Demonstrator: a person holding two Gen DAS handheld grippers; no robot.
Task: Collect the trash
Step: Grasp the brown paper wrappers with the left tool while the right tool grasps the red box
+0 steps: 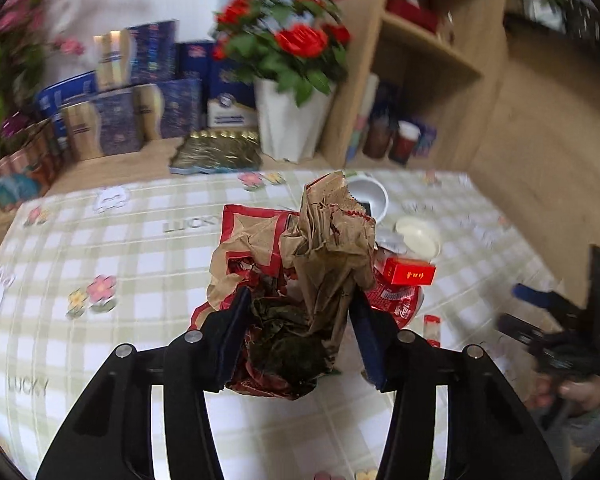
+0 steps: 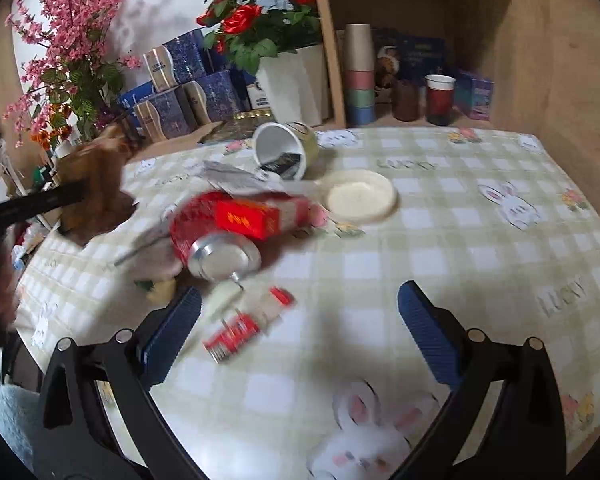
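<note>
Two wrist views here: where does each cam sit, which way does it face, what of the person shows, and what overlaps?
Left wrist: on the left gripper, angled down over the checked tablecloth toward the shelf; its pads clamp a crumpled paper bag; a hand with the other gripper shows at the right edge.
Right wrist: on the right gripper, angled down at the table, jaws wide and empty; the left gripper with the bag shows at the left edge.
Shared: red box, tipped cup, round lid, rose pot.
</note>
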